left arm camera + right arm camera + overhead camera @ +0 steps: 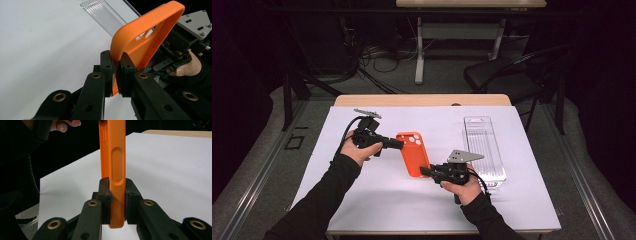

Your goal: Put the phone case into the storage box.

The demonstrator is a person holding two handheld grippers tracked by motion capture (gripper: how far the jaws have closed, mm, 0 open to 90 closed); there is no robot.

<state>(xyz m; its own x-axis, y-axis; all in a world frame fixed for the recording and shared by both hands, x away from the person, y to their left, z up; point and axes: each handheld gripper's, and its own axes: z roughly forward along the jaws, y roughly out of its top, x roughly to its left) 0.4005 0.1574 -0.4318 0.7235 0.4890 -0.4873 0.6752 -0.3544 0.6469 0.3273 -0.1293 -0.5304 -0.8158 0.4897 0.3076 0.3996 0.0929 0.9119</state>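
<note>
An orange phone case is held above the white table cover between both grippers. My left gripper is shut on the case's upper left edge; in the left gripper view the case stands clamped between the jaws of that gripper, camera cut-outs showing. My right gripper is shut on the case's lower right corner; in the right gripper view the case is seen edge-on, pinched by this gripper.
A clear plastic package tray lies on the white cover to the right of the case. A black chair and a desk frame stand beyond the table's far edge.
</note>
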